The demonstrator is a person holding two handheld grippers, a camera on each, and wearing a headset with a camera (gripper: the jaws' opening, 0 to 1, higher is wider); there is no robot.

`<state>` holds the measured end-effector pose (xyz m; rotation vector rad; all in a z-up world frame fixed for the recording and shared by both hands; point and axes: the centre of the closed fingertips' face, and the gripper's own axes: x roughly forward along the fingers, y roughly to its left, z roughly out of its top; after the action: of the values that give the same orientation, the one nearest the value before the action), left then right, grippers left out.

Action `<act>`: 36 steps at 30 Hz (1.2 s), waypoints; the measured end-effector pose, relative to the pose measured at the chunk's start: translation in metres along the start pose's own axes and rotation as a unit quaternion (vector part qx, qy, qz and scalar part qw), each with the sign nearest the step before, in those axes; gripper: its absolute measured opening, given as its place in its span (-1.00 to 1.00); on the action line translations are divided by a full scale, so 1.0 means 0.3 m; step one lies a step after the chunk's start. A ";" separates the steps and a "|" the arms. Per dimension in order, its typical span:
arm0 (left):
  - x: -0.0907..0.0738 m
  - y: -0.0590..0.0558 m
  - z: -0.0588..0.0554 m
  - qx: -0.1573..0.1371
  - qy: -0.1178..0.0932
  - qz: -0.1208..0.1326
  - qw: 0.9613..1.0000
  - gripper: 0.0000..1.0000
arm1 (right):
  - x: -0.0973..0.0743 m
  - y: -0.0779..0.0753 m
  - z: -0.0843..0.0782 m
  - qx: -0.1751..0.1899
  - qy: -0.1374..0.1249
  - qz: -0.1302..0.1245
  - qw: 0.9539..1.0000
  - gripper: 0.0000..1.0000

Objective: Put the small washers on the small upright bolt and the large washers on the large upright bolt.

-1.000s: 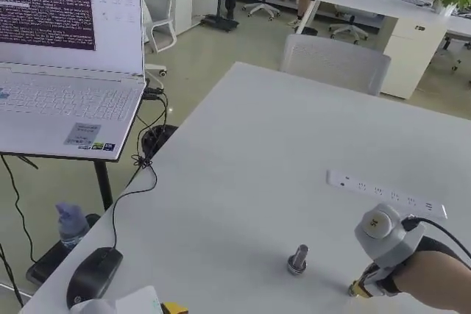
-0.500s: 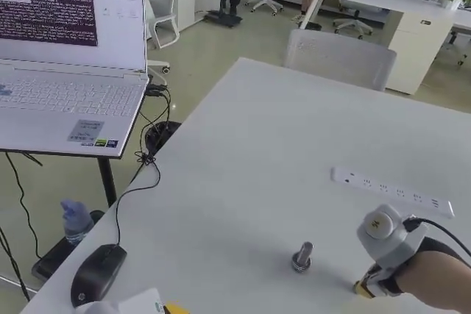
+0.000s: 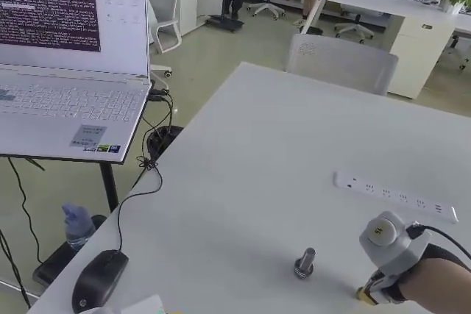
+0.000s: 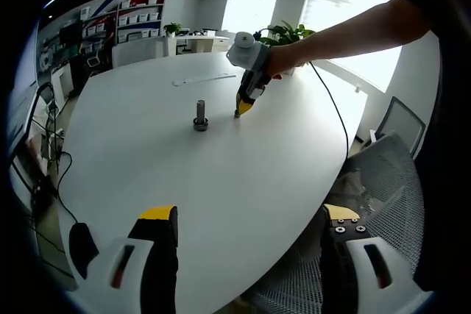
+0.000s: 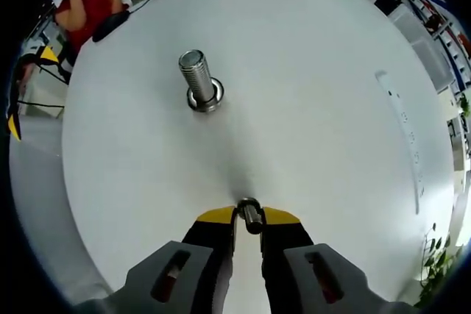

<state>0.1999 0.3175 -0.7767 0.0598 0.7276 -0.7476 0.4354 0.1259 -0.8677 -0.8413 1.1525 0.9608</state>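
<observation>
The right tool pinches a small metal piece on the bench near the upright bolt, so lift it level and straight, while the left tool hangs spread.

The big bolt stands on the table, near the front. From it, the right gripper is at 4 o'clock, a small bolt between its tips. The power strip lies at 2 o'clock and the mouse at 9. Off the table are the laptop at 10 and a chair at 12.
</observation>
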 end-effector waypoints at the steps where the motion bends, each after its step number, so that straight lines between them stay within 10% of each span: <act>1: 0.000 0.000 0.001 0.001 0.000 0.000 1.000 0.57 | 0.000 0.000 0.000 0.002 0.000 0.000 1.000 -0.73; 36: -0.002 -0.017 -0.004 0.000 -0.001 -0.001 1.000 0.57 | -0.035 -0.009 0.012 0.005 -0.023 -0.005 1.000 -0.54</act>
<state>0.1956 0.3144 -0.7761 0.0581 0.7260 -0.7488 0.4379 0.1265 -0.8566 -0.8118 1.1118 0.9598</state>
